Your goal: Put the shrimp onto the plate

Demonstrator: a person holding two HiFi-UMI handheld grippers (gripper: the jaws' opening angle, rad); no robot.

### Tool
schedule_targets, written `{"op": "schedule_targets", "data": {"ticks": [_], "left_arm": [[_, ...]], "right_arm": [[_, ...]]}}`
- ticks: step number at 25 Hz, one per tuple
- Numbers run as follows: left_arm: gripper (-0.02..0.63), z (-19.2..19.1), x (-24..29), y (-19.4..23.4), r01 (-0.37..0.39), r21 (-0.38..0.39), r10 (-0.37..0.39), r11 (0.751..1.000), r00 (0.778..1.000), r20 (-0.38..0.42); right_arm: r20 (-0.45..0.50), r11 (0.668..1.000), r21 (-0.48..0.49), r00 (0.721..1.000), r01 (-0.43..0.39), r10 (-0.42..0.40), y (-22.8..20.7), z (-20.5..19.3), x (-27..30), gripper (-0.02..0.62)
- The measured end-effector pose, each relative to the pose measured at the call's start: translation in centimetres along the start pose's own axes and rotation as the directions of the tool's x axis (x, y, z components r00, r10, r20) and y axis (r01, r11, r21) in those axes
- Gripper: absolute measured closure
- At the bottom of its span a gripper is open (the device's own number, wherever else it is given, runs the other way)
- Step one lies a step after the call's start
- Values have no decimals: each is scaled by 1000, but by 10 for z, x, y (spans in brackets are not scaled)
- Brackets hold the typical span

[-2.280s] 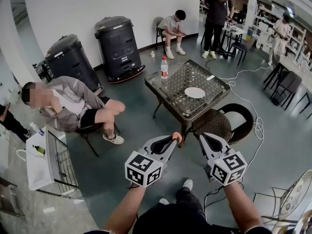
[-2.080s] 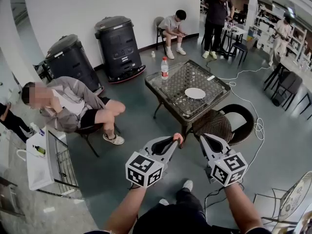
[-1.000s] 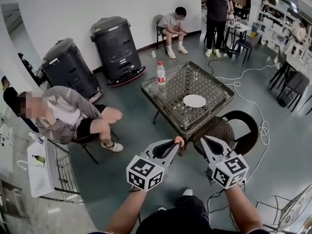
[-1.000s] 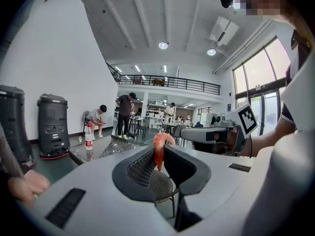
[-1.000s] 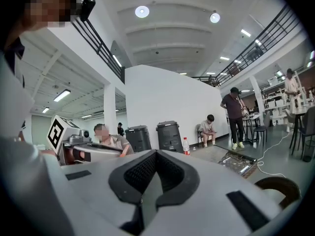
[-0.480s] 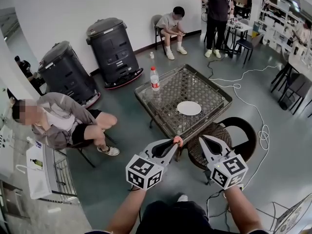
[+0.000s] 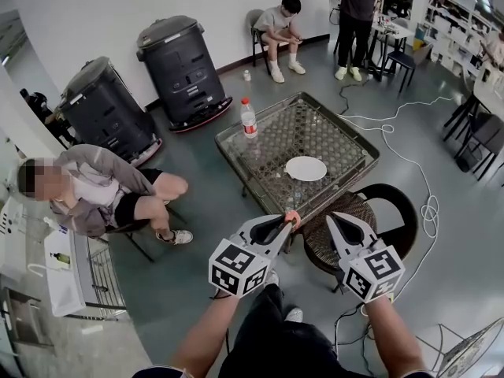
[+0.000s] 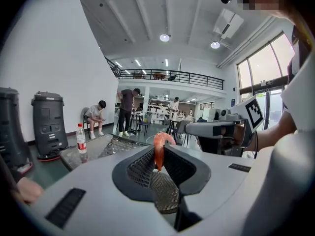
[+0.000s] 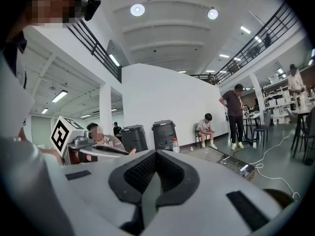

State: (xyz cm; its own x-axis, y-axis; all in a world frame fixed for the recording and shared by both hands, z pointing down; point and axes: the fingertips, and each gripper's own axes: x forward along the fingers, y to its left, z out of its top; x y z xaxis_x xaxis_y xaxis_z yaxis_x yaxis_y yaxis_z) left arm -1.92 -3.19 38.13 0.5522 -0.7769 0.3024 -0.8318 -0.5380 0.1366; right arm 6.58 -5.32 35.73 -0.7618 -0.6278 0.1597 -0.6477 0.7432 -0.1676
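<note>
An orange shrimp (image 7: 291, 219) (image 8: 159, 148) is pinched upright at the tips of my left gripper (image 7: 288, 224) (image 8: 160, 154), which is shut on it and held in the air short of the table. My right gripper (image 7: 330, 221) (image 9: 155, 156) floats beside it, jaws closed together with nothing between them. A white plate (image 7: 305, 168) lies on the glass-topped wicker table (image 7: 268, 144) ahead of both grippers, near the table's near right side. In the left gripper view the table (image 8: 98, 149) shows beyond the jaws; the plate is not visible there.
A water bottle (image 7: 248, 118) (image 8: 80, 138) stands at the table's far left corner. A round wicker chair (image 7: 346, 219) sits just below the grippers by the table. A seated person (image 7: 102, 187) is at left, two dark bins (image 7: 181, 65) by the wall, cables (image 7: 409, 164) on the floor at right.
The table and plate have drawn closer and shifted left in the head view as the person walks toward them. Both grippers keep their pose; the shrimp stays held.
</note>
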Motion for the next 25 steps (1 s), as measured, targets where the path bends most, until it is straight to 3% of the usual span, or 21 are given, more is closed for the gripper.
{"op": "schedule_targets", "data": {"ticks": [15, 25], "left_arm": [[541, -24, 104, 82, 29, 31, -26, 999, 995, -97], [541, -54, 192, 152, 46, 12, -42, 999, 976, -213]], "right_arm": [[-61, 996, -14, 994, 90, -90, -81, -21, 77, 591], [-135, 989, 3, 980, 146, -144, -142, -44, 146, 591]]}}
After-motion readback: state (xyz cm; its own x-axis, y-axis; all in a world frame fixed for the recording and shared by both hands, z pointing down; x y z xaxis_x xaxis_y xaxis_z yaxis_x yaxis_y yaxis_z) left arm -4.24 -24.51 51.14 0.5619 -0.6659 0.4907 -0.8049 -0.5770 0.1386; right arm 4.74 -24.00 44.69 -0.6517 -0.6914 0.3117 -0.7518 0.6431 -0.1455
